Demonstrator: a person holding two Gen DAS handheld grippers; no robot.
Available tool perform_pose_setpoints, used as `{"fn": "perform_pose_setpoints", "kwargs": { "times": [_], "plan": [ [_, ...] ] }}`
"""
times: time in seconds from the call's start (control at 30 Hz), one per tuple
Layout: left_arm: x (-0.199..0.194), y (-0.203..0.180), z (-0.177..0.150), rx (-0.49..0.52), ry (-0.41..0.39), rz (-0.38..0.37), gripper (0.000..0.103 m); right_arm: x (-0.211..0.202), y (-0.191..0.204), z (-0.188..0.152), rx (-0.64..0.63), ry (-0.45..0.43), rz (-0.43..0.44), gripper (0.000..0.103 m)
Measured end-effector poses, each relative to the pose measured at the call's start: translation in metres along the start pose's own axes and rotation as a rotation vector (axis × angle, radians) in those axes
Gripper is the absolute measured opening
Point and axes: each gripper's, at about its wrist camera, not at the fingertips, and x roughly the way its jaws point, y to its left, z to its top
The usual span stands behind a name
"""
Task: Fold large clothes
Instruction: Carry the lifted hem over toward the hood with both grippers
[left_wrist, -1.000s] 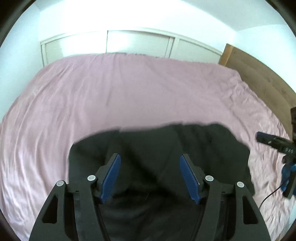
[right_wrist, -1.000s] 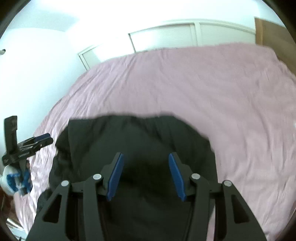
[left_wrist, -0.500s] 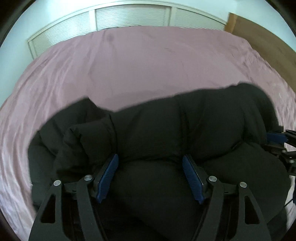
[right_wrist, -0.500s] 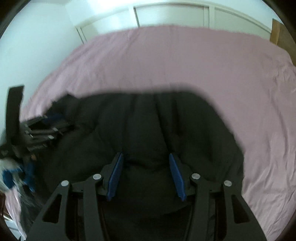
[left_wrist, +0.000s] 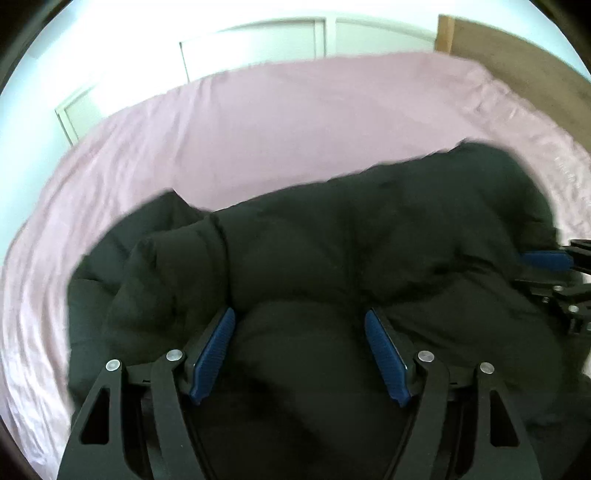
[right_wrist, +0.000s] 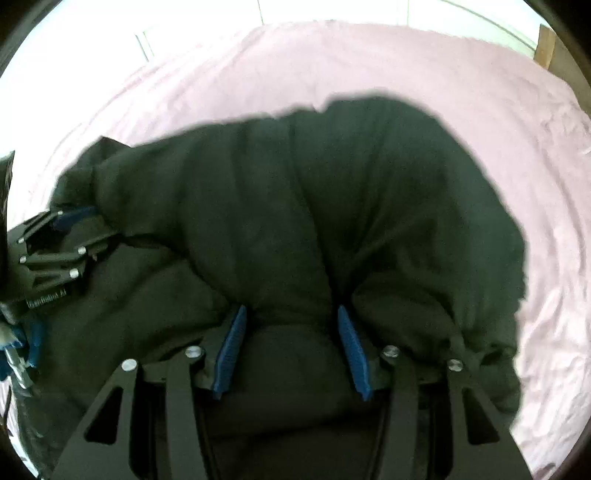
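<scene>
A large black padded garment (left_wrist: 351, 251) lies bunched on a pink bed sheet (left_wrist: 277, 122); it also fills the right wrist view (right_wrist: 332, 206). My left gripper (left_wrist: 300, 321) has its blue fingers wide apart with a thick fold of the garment between them. My right gripper (right_wrist: 290, 314) also has a thick bunch of the garment between its blue fingers. The right gripper shows at the right edge of the left wrist view (left_wrist: 554, 269), and the left gripper shows at the left of the right wrist view (right_wrist: 55, 243), both at the garment.
The pink sheet (right_wrist: 480, 92) stretches far beyond the garment. White closet doors (left_wrist: 258, 40) stand behind the bed. A wooden headboard (left_wrist: 517, 59) runs along the right side.
The garment went from low and flat in front of the grippers to a raised, puffed bundle. Both grippers moved closer together and nearer the bed.
</scene>
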Motion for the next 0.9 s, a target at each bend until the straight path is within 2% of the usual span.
{"fn": "perform_pose_setpoints", "kwargs": {
  "times": [0.1, 0.17, 0.23, 0.33, 0.5, 0.63, 0.7, 0.9],
  "plan": [
    [-0.022, -0.008, -0.013, 0.003, -0.019, -0.040, 0.075, -0.025, 0.009, -0.007, -0.024, -0.036, 0.028, 0.050],
    [-0.014, -0.016, -0.027, 0.015, 0.020, -0.046, 0.076, -0.030, 0.011, -0.018, -0.020, -0.033, 0.044, 0.050],
    [0.008, -0.016, -0.040, -0.007, 0.070, -0.056, 0.077, -0.024, 0.005, -0.030, 0.001, -0.015, 0.053, 0.051],
    [0.028, -0.009, -0.047, -0.088, 0.096, -0.080, 0.083, -0.003, -0.004, -0.043, 0.034, 0.003, 0.064, 0.052],
    [0.029, -0.014, -0.041, -0.078, 0.129, -0.058, 0.084, 0.010, 0.004, -0.049, 0.003, 0.011, 0.002, 0.053],
    [0.009, -0.012, -0.033, -0.090, 0.110, -0.052, 0.084, 0.002, 0.005, -0.040, 0.034, 0.052, -0.001, 0.053],
    [-0.008, -0.012, -0.032, -0.091, 0.084, -0.044, 0.084, -0.007, 0.009, -0.027, 0.041, 0.043, -0.004, 0.053],
    [-0.061, -0.005, -0.043, -0.092, 0.027, -0.017, 0.083, -0.058, 0.020, -0.041, 0.042, -0.011, -0.026, 0.053]
  ]
}}
